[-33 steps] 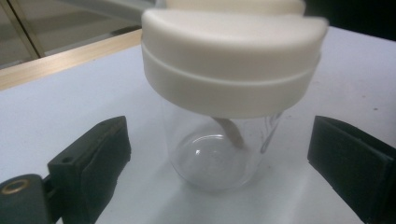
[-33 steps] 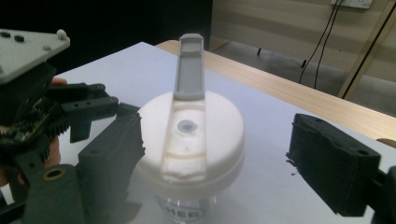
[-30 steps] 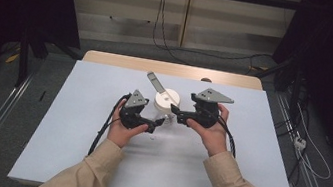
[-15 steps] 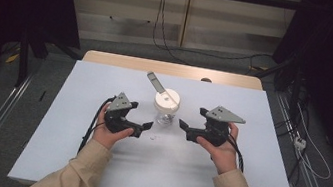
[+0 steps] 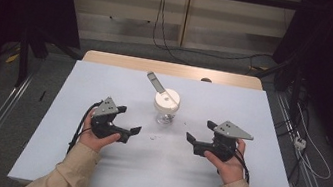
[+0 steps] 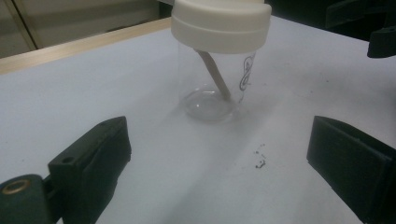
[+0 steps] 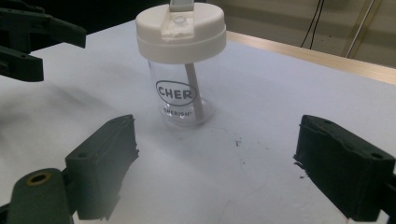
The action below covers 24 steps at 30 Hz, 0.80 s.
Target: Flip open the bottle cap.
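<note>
Nearby, dark specks (image 5: 153, 136) dot the table (image 5: 91, 172) between both wide-open grippers, cup (image 5: 166, 106) beyond.

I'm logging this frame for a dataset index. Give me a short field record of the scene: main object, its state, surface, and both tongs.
object: clear plastic cup with cream lid
state: upright, lid on, straw inside
print: "CHER" logo
surface: white table
left tongs: open, apart from cup
right tongs: open, apart from cup
debris: dark specks near cup
</note>
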{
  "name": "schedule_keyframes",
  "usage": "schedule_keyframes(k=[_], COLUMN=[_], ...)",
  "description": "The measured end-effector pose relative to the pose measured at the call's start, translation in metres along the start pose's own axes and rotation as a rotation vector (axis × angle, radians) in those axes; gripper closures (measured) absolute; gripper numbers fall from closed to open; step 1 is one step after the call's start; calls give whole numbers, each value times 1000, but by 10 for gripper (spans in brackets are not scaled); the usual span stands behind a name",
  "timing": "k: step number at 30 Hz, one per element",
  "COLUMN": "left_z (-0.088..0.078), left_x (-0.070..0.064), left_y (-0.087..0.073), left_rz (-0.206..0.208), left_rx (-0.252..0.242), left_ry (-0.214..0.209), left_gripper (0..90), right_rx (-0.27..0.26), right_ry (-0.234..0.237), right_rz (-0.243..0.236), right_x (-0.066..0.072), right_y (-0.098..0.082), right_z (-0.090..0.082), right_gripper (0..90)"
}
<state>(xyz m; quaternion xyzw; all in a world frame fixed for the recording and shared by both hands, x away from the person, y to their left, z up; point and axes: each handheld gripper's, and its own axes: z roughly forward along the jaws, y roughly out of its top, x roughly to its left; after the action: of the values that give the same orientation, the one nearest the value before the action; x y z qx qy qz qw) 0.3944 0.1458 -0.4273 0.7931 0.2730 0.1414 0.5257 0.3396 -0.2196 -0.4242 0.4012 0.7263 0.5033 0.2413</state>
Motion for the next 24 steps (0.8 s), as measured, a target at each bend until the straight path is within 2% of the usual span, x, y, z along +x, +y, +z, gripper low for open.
schedule_keyframes(k=[10,17,24], left_z=[-23,-35,-47], left_x=[8,11,15], left_y=[-11,-19,-27], left_rz=[-26,-29,-39], left_rx=[0,13,22], left_ry=[21,31,36], left_gripper=[61,61,62], right_rx=[2,-2,17], right_ry=[-12,-20,-29], right_rz=[2,4,4], right_x=[-1,-3,-5], right_y=[-14,-21,-30], right_z=[-15,-26,-34], right_gripper=[122,122,122])
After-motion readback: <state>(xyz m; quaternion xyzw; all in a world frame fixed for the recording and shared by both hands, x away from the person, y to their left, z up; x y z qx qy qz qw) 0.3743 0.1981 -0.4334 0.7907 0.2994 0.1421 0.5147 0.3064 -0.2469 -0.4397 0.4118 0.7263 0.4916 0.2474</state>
